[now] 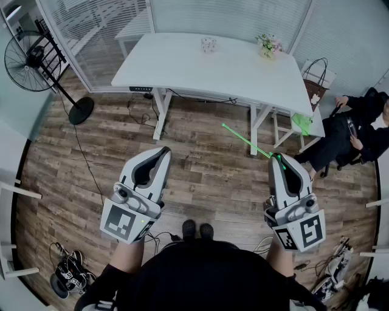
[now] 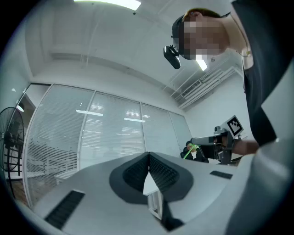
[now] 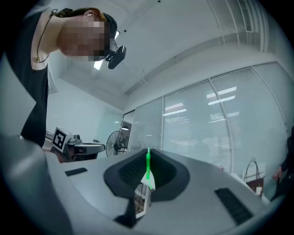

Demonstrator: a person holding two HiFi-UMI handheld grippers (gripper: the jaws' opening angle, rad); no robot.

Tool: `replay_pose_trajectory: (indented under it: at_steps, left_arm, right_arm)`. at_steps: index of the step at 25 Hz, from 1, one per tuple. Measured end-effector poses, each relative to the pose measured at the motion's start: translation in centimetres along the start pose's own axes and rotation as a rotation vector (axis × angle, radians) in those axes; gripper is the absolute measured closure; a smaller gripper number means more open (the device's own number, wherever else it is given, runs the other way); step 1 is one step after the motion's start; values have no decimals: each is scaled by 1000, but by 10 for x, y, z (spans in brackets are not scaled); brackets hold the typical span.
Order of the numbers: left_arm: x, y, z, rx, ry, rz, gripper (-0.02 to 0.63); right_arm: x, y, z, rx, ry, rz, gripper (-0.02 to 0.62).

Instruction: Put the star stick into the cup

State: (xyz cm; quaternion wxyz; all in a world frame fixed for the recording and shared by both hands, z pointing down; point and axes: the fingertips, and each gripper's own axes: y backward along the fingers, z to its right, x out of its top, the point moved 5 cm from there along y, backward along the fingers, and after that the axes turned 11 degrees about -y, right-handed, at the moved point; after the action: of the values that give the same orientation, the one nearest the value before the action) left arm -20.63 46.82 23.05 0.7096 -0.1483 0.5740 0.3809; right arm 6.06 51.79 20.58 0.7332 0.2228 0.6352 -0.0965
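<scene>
Tightly in right gripper [image 1: 277,160]: star stick [image 1: 245,140]

The left tongs [image 1: 163,153] and right tongs [image 1: 276,160] are pale grey, black-padded, with marker cubes [image 1: 124,222].

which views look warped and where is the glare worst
Head view: fisheye bows the floor boards, light even. Left gripper view: dark rounded corners, ceiling light blown out. Right gripper view: same dark corners, lamp reflections on the glass wall, star stick crisp.
</scene>
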Motion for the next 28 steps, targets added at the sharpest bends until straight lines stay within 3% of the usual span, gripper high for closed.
replay_pose_trajectory:
  at_steps: [13, 28]
  left_arm:
    - [1, 4, -3, 12, 3, -3, 592]
    - [-18, 32, -37, -22, 22, -5, 592]
  right_arm:
    - [1, 0, -3, -9, 8, 4, 577]
    - [-11, -16, -37, -53, -23, 37, 575]
